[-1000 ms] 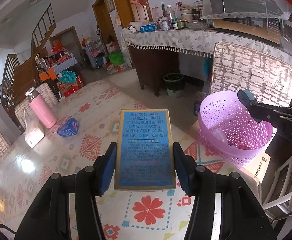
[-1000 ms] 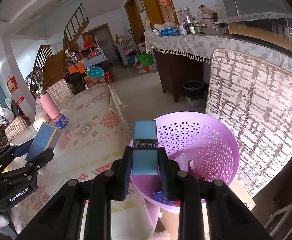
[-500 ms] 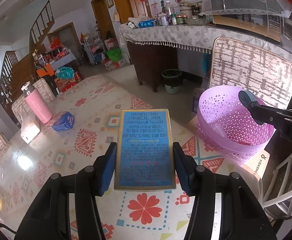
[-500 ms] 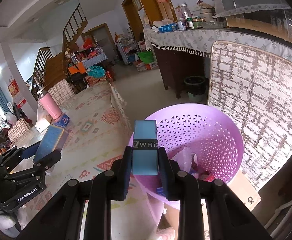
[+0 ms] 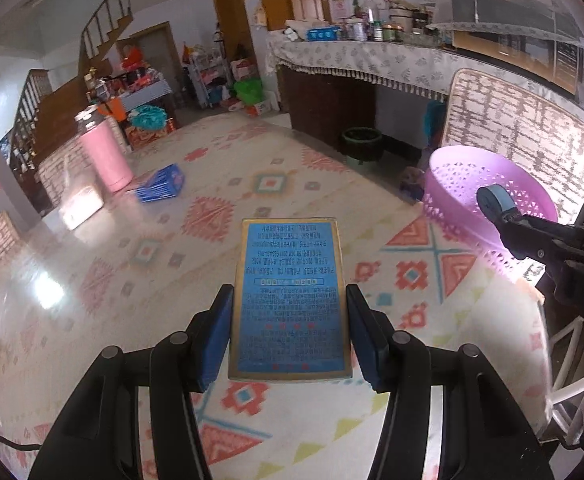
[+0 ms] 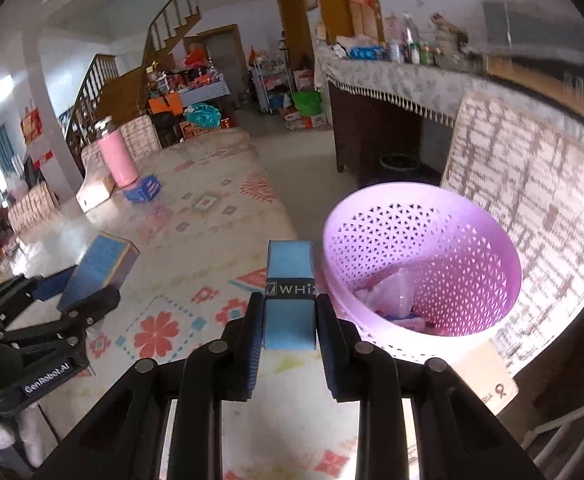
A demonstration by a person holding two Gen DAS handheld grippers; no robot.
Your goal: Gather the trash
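A flat blue box with a gold edge sits between the pads of my left gripper, which is shut on it above the patterned tablecloth. My right gripper is shut on a light blue roll with a black band, held just left of the purple perforated basket. The basket holds crumpled wrappers. In the left wrist view the basket stands at the right, with the right gripper in front of its near rim. The right wrist view shows the left gripper and its box at lower left.
A pink flask, a small blue packet and a white box stand at the table's far left. The basket rests on a cardboard box. A woven chair back rises behind it, and a cloth-covered sideboard stands beyond.
Both grippers have shifted left, away from the basket, which now lies further right in both views. The roll was over the basket's near rim and is now left of it. Both grips are unchanged.
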